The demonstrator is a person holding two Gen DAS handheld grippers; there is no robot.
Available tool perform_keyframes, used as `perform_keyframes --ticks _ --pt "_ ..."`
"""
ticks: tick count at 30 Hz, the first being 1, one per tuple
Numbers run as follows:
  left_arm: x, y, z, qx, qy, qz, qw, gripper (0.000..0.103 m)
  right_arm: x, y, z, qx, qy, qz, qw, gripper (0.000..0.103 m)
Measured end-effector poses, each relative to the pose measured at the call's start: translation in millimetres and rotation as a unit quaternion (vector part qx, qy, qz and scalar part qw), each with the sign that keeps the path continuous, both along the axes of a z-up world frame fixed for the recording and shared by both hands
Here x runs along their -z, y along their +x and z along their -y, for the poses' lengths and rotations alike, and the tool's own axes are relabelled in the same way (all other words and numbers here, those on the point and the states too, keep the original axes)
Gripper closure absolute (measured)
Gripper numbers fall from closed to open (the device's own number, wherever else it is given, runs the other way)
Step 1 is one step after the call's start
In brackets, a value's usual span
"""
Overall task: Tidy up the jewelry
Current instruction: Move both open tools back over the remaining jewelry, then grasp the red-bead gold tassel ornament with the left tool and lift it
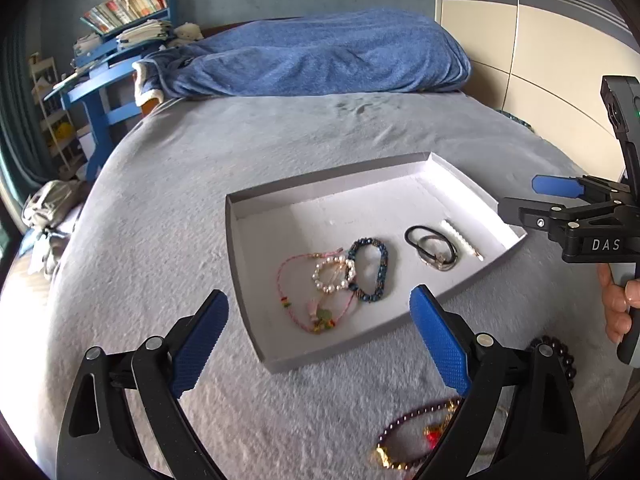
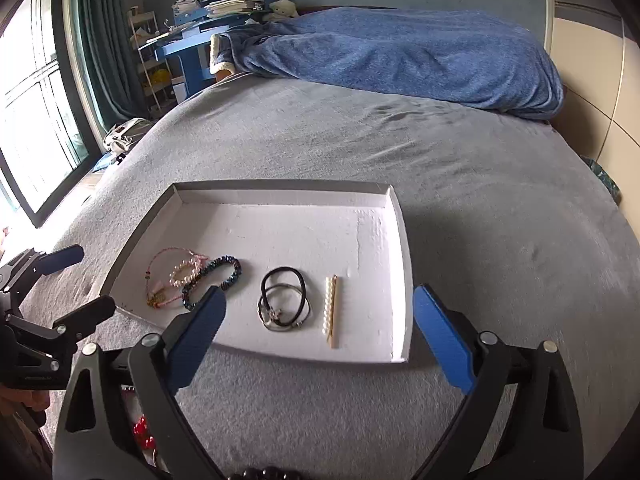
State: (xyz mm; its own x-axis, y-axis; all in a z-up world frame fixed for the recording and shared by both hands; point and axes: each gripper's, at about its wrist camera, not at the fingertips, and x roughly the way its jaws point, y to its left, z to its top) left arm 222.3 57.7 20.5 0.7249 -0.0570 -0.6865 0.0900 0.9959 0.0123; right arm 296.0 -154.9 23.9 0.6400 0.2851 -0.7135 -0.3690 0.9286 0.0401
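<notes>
While both tools hang over the bed (image 2: 480, 184), nothing is gripped. The bed's grey plush cover is soft and will sink under a press. Ahead of both tools sits the tray (image 2: 400, 216): shallow, white card, thin walls, light enough to skid if nudged.

Left tool (image 1: 320, 336): fingers spread wide, empty. Right tool (image 2: 316, 336): fingers spread wide, empty.

Inside the tray, left to right from the right tool:
- pink cord (image 1: 286, 292), thin and limp
- pearl ring (image 1: 334, 276), small hard beads, likely slippery
- blue bracelet (image 1: 370, 270), woven beads, floppy oval
- black ties (image 2: 284, 300), elastic loops, overlapping
- pearl pin (image 2: 331, 310), stiff, narrow, flat; probably fragile.

Still on the cover, below the left tool's right finger: dark bead strand (image 1: 412, 436) with gold and red parts, and black beads (image 1: 560, 354) just beyond it.

Judgement: strands are light and drape, so pinch across one run of beads, not a charm. Plush pile may snag clasps; lift straight.
</notes>
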Motion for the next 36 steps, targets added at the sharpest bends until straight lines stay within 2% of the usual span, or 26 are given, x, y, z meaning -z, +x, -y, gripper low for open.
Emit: perform_keyframes --ticks 17,26,32,35,36 --pt "14.0 -56.7 -2.2 0.019 0.002 -0.012 0.9997 0.011 10.2 -46.9 27.5 0.01 0.005 -0.009 1.0 0.007" --pt "38.0 -70.1 -2.1 0.038 0.011 -0.04 0.9984 0.012 34.6 -73.8 37.1 0.01 -0.007 -0.03 0.999 0.007" --pt "49.4 -69.9 3.7 0.052 0.005 -0.058 0.997 0.02 45.4 -89.0 39.3 0.006 -0.014 -0.037 0.999 0.007" --pt "50.1 -71.0 8.9 0.063 0.007 -0.058 0.9963 0.029 47.9 -94.9 36.5 -0.003 -0.011 -0.039 0.999 0.007" --pt "49.8 -72.2 10.7 0.069 0.006 -0.058 0.9959 0.034 48.8 -97.5 34.0 -0.009 -0.014 -0.037 0.999 0.007"
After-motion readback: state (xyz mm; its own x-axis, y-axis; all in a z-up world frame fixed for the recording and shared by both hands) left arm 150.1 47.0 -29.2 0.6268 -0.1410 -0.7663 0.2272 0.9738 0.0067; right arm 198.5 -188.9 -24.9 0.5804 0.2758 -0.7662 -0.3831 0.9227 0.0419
